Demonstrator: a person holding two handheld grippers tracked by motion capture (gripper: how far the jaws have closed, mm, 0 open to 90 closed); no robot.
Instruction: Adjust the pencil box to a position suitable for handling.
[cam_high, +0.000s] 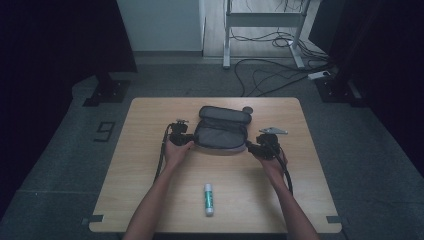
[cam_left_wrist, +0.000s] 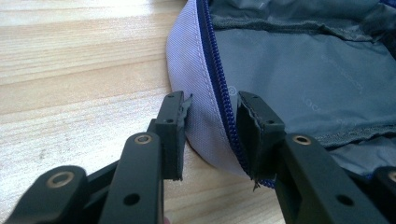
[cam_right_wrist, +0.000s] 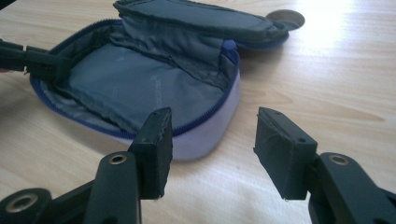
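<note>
A grey zip pouch (cam_high: 221, 131) with a blue zipper is laid flat, unzipped, its lid folded back toward twelve o'clock.

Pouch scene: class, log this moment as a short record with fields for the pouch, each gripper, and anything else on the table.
pouch: grey, unzipped, lid folded back, lying mid-table
left gripper: jaws astride the pouch's left rim and zip, one outside, one inside, a little gap left
right gripper: open, holding nothing, beside the pouch's right corner
glue stick: lying flat near the table's front edge, apart from both hands
table: light wood
</note>
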